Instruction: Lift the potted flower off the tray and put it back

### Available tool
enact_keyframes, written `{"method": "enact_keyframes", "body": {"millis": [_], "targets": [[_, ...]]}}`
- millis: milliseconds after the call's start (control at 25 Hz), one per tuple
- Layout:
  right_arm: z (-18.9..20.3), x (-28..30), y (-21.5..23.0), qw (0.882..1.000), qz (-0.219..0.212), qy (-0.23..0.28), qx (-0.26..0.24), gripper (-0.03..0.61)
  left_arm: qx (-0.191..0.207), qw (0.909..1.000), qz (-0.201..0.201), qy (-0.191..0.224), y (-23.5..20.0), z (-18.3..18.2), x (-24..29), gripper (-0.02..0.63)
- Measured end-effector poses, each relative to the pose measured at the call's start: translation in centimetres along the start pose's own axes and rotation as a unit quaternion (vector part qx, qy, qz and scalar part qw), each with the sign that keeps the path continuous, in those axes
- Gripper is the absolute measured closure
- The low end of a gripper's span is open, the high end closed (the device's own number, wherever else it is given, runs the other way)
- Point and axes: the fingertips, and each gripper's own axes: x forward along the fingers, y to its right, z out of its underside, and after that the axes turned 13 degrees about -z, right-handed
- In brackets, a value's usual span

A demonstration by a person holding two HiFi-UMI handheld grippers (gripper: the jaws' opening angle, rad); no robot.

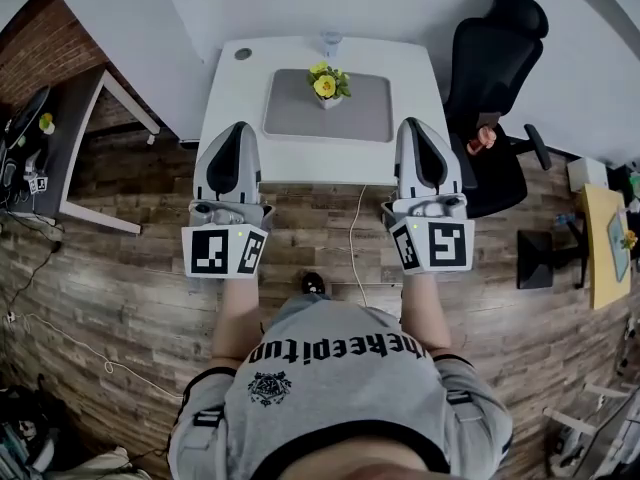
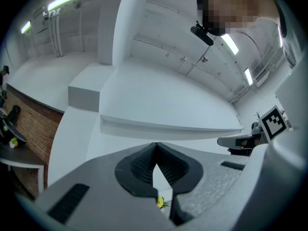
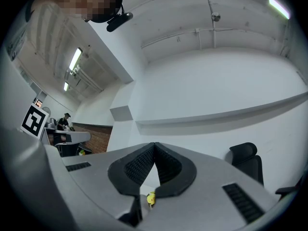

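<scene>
A potted flower [image 1: 327, 85] with a yellow bloom and green leaves stands in a white pot at the far edge of a grey tray [image 1: 350, 116] on a white table [image 1: 240, 108]. My left gripper [image 1: 232, 128] hangs over the table's near left edge, shut and empty. My right gripper [image 1: 421, 124] hangs over the near right edge, also shut and empty. Both are well short of the flower. In the left gripper view a bit of the yellow flower [image 2: 160, 202] shows below the closed jaws; in the right gripper view the flower [image 3: 151, 198] shows likewise.
A black office chair [image 1: 492, 88] stands right of the table. A glass [image 1: 331, 41] stands at the table's far edge. A dark desk [image 1: 60, 138] is at the left, a small yellow table [image 1: 605, 243] at the right. A cable [image 1: 352, 230] runs across the wooden floor.
</scene>
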Motion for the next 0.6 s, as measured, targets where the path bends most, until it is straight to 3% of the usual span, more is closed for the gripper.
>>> {"method": "enact_keyframes", "body": {"millis": [600], "targets": [[3.9,5.2,2.4,0.999,0.038,-0.021,0.004,0.577,-0.013,0.9993,0.028,-0.023,-3.1,4.5,6.9,0.611]]}}
